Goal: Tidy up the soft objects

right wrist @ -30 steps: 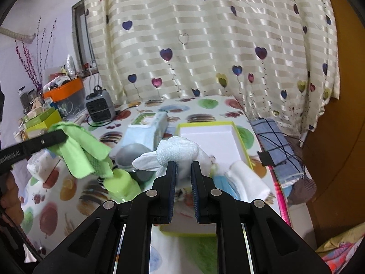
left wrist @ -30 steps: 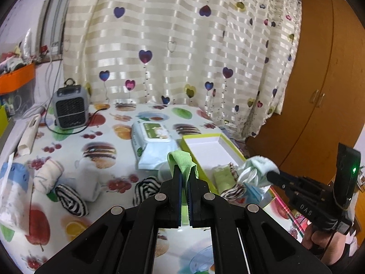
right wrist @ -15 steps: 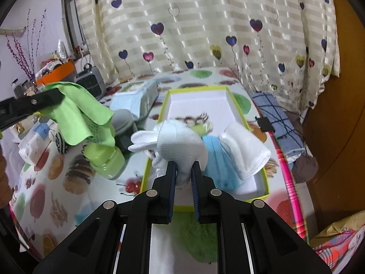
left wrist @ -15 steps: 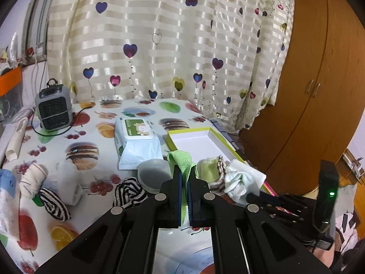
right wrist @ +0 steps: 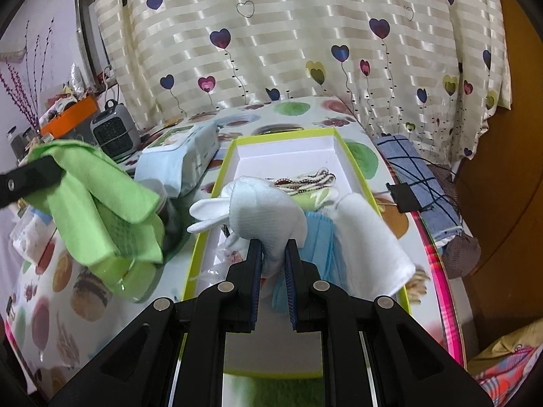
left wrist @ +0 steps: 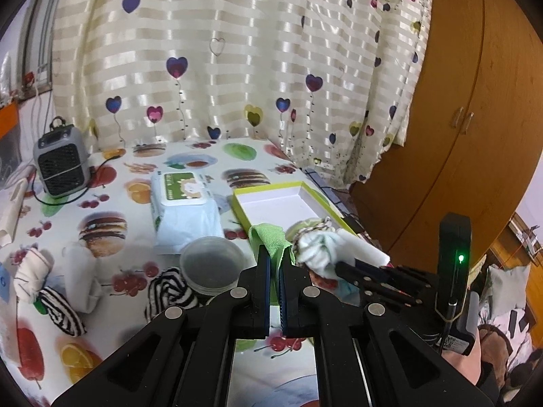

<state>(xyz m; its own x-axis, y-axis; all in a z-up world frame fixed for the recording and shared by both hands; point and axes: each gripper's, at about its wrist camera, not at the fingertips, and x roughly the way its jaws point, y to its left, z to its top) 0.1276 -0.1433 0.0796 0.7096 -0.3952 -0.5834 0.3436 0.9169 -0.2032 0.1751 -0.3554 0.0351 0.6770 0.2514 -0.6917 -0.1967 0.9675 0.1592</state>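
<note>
Pinching white glove (right wrist: 268,210), right hand-held gripper (right wrist: 273,254)

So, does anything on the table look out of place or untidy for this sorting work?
Yes. Several rolled socks, such as the striped sock, lie loose on the table beside the round lid, outside the box. Inside the box, the folded white cloth rides up over its near rim.

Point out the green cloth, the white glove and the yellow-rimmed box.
green cloth (right wrist: 101,200), right wrist view, on its hanging fold.
white glove (right wrist: 264,213), right wrist view, on its palm.
yellow-rimmed box (right wrist: 288,156), right wrist view, on its bare white floor.
</note>
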